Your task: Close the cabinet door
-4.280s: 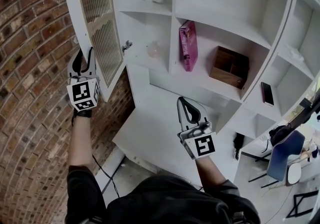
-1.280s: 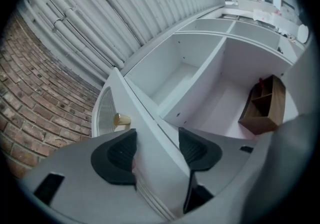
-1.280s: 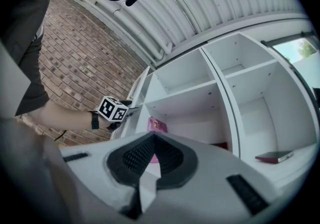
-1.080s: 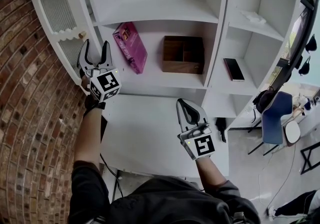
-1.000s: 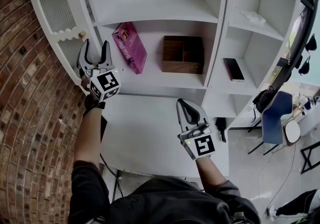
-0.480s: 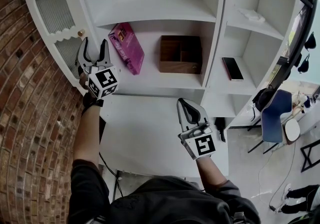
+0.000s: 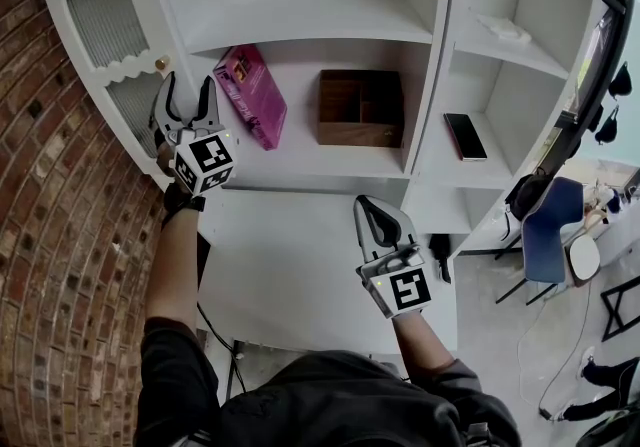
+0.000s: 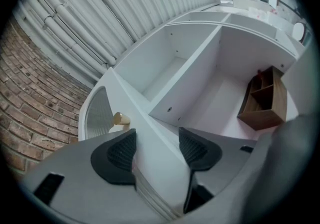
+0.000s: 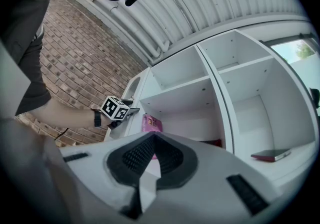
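Left tool (image 7: 186, 85): jaws set fairly wide, one pad on each face of the door's free edge, clamped on it just beside the knob (image 7: 161, 63).
Cabinet door (image 7: 100, 10): white with an arched, ribbed pane. It stands swung open at the left end of the shelf unit (image 7: 300, 20), next to the brick wall (image 7: 60, 235).
Right tool (image 7: 368, 207): jaws closed tip to tip and holding nothing. It is raised over the white tabletop (image 7: 290, 265), well apart from the door.
Shelf contents: a pink box (image 7: 250, 95) leans in the bay nearest the door, with a wooden organiser (image 7: 360, 107) to its right. A phone (image 7: 465, 135) lies flat in the next bay.
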